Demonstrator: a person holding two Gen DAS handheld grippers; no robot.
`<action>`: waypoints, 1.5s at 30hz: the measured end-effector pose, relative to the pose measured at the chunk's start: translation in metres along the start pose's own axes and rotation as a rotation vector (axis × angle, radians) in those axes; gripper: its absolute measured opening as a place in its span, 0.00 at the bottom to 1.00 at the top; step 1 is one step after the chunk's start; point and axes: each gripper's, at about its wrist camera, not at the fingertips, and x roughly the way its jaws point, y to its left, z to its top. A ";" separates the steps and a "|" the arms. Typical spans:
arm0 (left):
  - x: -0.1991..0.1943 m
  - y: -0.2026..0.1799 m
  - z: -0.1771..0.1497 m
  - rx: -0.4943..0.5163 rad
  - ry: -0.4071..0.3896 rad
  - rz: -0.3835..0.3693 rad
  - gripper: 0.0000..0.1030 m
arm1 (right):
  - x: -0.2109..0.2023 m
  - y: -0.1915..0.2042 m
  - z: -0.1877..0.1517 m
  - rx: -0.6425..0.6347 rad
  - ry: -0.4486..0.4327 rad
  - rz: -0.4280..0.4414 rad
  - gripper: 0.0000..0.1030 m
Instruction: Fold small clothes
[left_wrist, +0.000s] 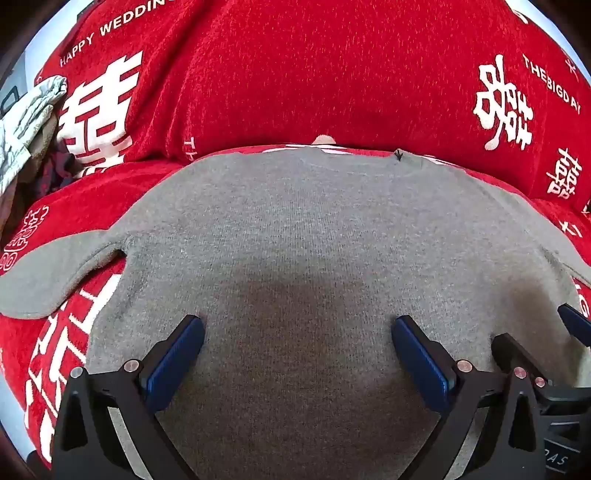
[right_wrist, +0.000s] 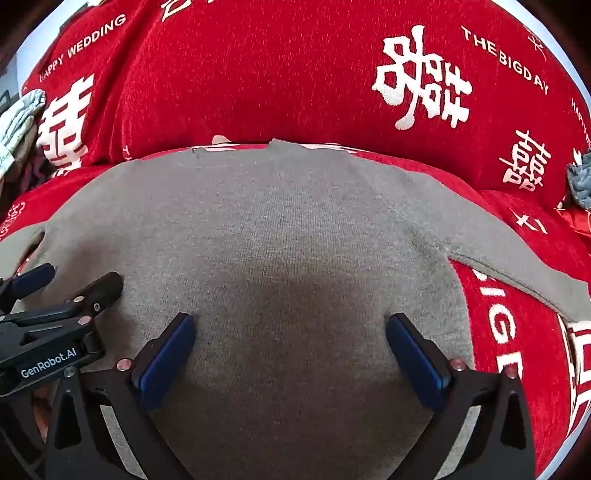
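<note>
Both tongs (left_wrist: 297, 332) (right_wrist: 290, 330) wide apart, side-by-side

Red cover (right_wrist: 295, 74): "HAPPY WEDDING", "THE BIG DAY". Left tool (right_wrist: 37, 295) body: "GenRobot.AI".

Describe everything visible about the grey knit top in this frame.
The grey knit top is a small, fine-knit garment lying flat and unfolded on the red printed cover. Its short sleeves spread out to both sides, and a small dark thread mark sits at its far edge. The open left gripper and open right gripper hang side by side over its near part, casting shadows; actual contact is unclear.
</note>
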 end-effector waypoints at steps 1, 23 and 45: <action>0.000 0.001 0.000 -0.001 -0.002 -0.003 1.00 | 0.000 -0.002 0.001 0.000 0.001 0.001 1.00; 0.001 -0.003 0.001 0.004 0.000 0.010 1.00 | -0.003 0.000 0.003 0.005 -0.007 -0.001 1.00; 0.008 0.001 0.023 0.001 0.223 -0.015 1.00 | 0.007 0.002 0.037 -0.063 0.274 0.001 1.00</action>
